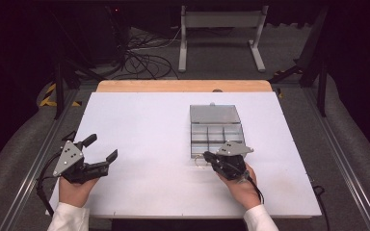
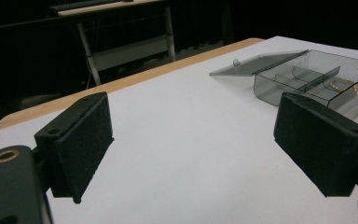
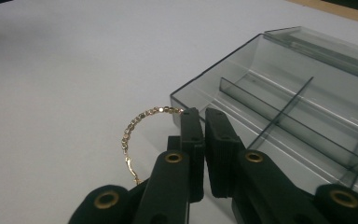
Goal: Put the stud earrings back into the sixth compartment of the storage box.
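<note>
Gaping claw (image 2: 193, 144) near compartment box (image 2: 307, 77)

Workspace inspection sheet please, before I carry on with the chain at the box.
Surface: white table, bare apart from the items below.
Job's things: clear compartment box, lid open and lying flat; gold chain at its near corner.
Clutter: nothing seen.
Grippers: left gripper open, apart from the box; right gripper shut on the gold chain.
Cables: tangle on the floor beyond the table.
Surroundings: dark room, grey stand.
</note>
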